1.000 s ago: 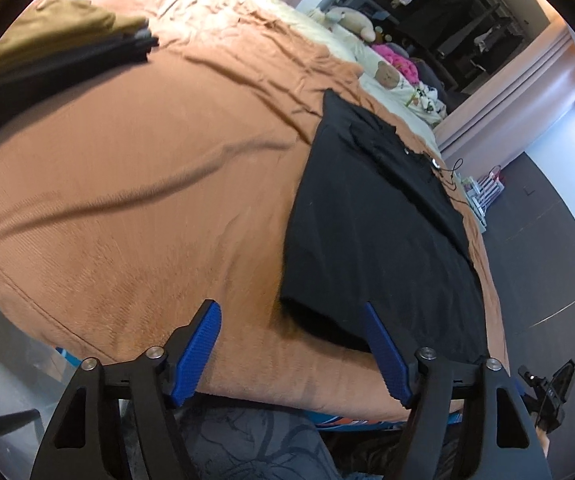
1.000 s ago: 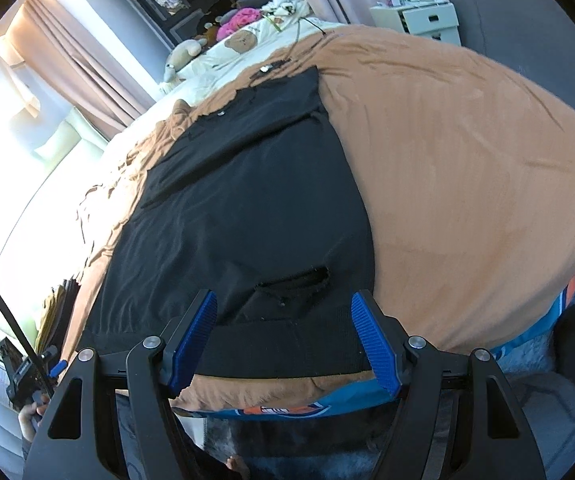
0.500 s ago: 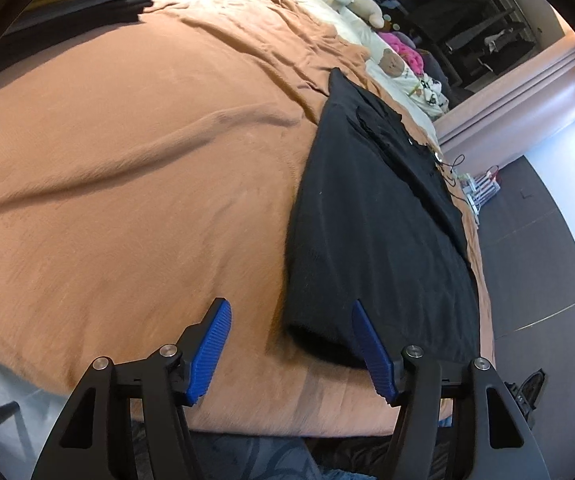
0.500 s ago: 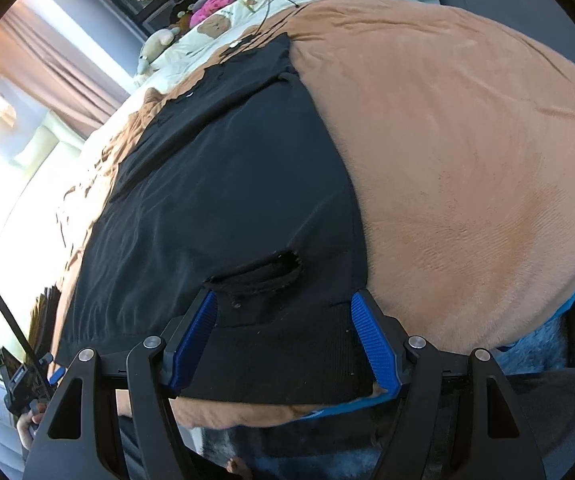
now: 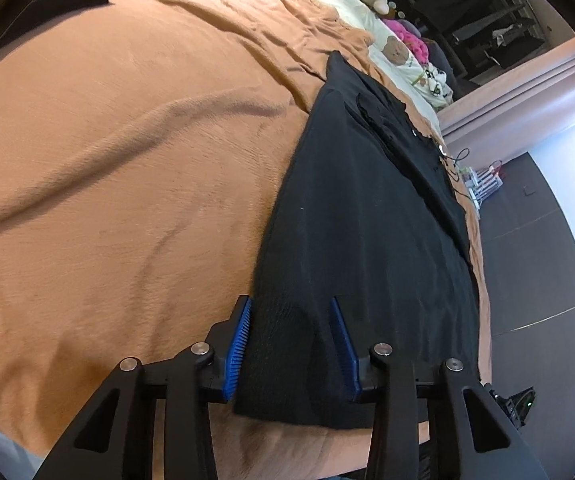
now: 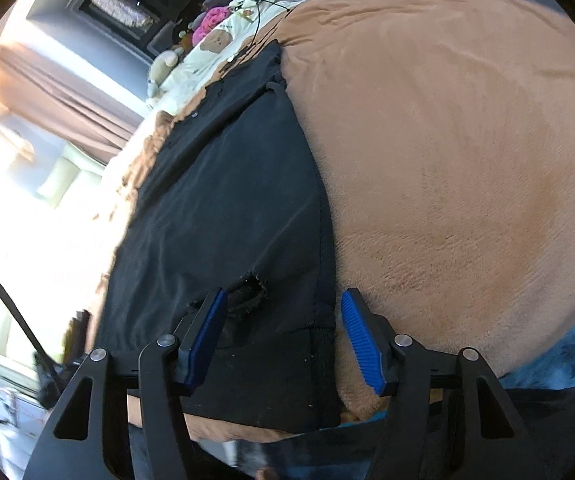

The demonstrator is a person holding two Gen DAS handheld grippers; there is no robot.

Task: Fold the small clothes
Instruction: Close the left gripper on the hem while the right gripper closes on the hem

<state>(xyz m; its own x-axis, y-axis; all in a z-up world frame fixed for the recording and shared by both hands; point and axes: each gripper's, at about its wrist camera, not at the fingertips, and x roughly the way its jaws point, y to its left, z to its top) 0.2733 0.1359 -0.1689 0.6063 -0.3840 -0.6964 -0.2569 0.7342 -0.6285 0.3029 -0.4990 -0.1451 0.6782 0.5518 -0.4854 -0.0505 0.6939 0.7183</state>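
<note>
Straddling near corners of the long black cotton garment [image 5: 367, 220] w/ both closing jaws, neither clenched yet; long axis runs away up the bed [image 5: 127, 160].

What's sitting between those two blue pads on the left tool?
The near corner of the black garment, lying on the brown blanket, sits between the left hand-held gripper's pads; the left wrist view shows it.

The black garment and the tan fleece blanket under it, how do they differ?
The black garment is dark, smooth and narrow; the tan fleece blanket is pale, fuzzy and far wider. The garment lies between both grippers' fingers, left gripper and right gripper; the blanket lies beneath it. Both lie fairly flat.
</note>
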